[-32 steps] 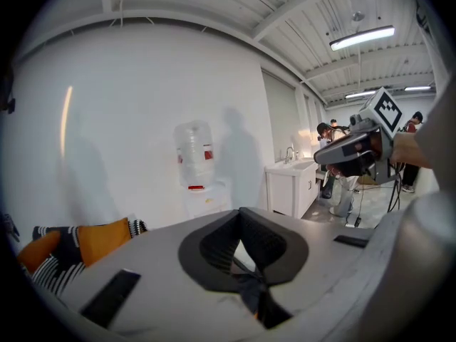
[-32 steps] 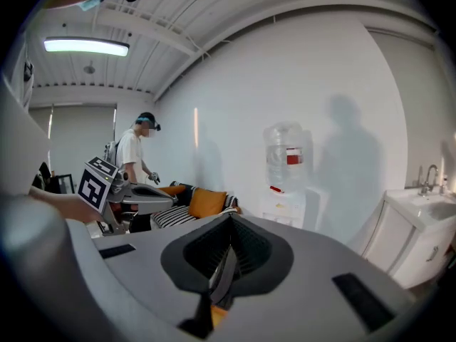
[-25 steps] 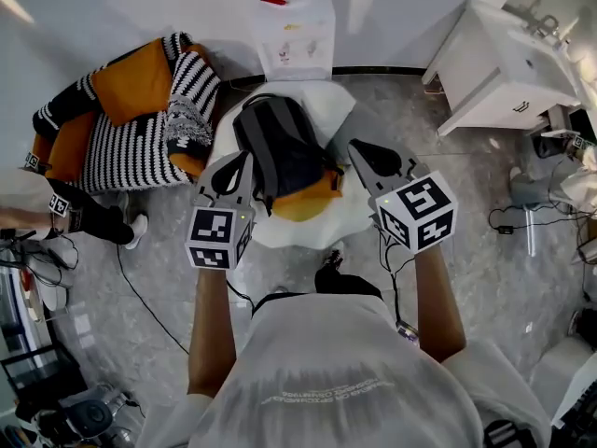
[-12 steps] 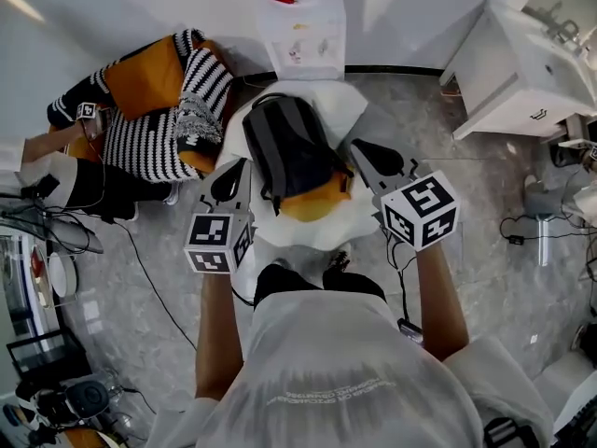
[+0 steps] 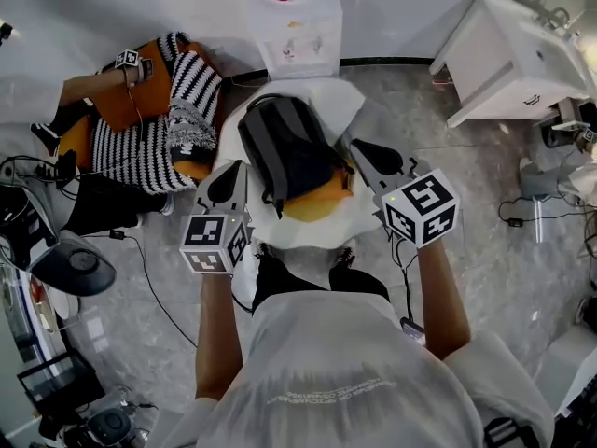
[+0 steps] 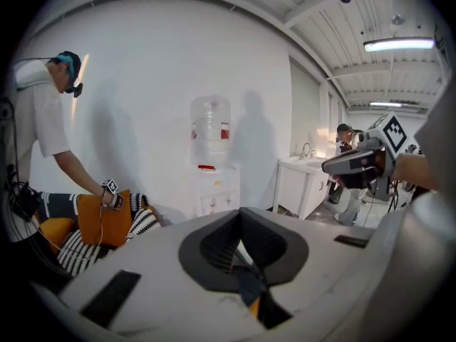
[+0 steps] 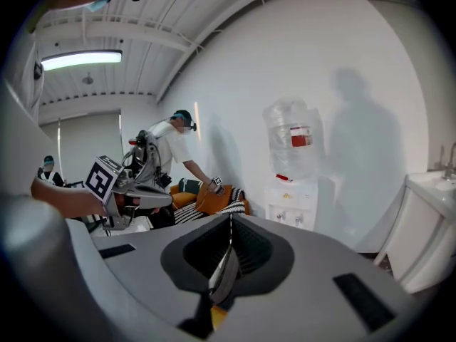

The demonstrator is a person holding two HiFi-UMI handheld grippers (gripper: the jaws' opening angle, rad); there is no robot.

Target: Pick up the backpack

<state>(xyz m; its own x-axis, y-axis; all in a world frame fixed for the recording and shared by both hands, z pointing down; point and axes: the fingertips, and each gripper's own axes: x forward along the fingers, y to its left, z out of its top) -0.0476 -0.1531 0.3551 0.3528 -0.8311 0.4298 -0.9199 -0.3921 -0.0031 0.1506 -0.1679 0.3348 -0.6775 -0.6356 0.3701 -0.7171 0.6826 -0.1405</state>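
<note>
Head view, between left tongs (image 5: 233,171) and right tongs (image 5: 364,150): backpack (image 5: 284,152) ungripped on white cushion (image 5: 328,104). Both closed, empty. Opening, gripping, lifting all ahead.

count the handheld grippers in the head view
2. The left gripper is off the grey backpack's left side, the right gripper off its right side. Another person's hand by the striped sofa carries only a small marker block; more could be hidden.
</note>
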